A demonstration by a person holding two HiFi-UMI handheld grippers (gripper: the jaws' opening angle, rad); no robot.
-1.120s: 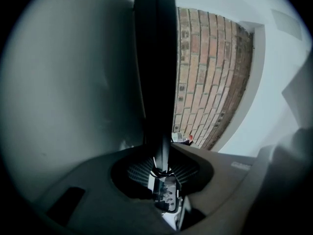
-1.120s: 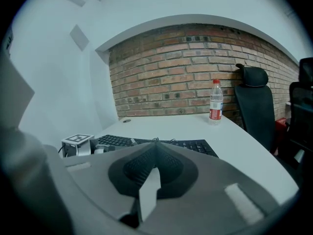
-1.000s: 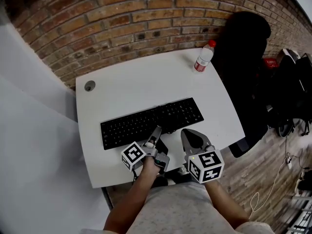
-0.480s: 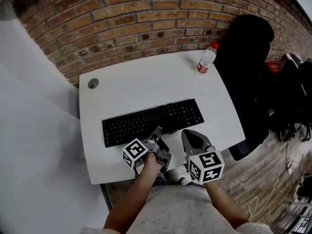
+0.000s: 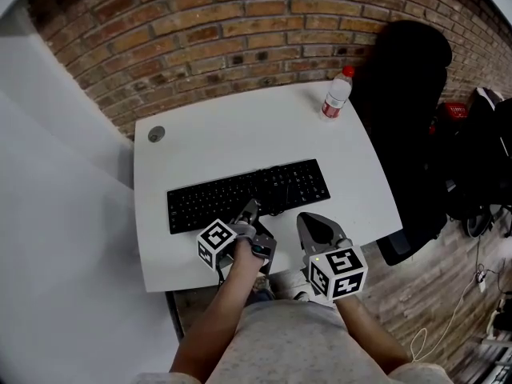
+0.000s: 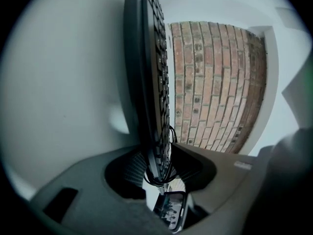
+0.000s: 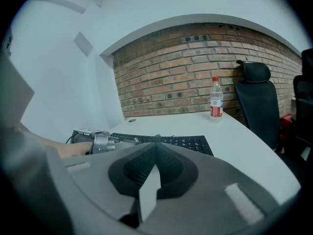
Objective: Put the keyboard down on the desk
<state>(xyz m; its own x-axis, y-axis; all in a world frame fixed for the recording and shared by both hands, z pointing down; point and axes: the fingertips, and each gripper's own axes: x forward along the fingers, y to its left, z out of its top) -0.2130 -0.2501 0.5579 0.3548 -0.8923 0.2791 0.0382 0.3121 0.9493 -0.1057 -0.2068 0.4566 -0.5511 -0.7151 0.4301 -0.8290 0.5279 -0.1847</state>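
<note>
The left tongs point(image 6: 157, 173) are closed down to a narrow gap on the near long edge of the keyboard point(image 6: 152, 77), gripping it about midway along. A loop of thin black cable point(image 6: 168, 151) is caught at the same spot between the pads. The right tongs point(image 7: 156, 150) have their tips pressed together with nothing between them. They hover just off the table's near edge, to the right of the left tongs and pointing toward the keyboard without touching it. The keyboard is black and full-size, with its keys facing up. It lies lengthwise across the near half of the white table point(image 5: 232, 130), its right end angled slightly toward the far edge. It seems to rest flat or nearly so, though the head view does not settle whether the gripped edge is raised a little off the surface. The left forearm point(image 5: 220, 314) is bare and reaches up from below the near edge, with the wrist turned so the tongs lie on their side. The right forearm point(image 5: 364, 326) is drawn in close to the body. A clear bottle point(image 5: 335, 94) with a red cap stands at the far right corner.
</note>
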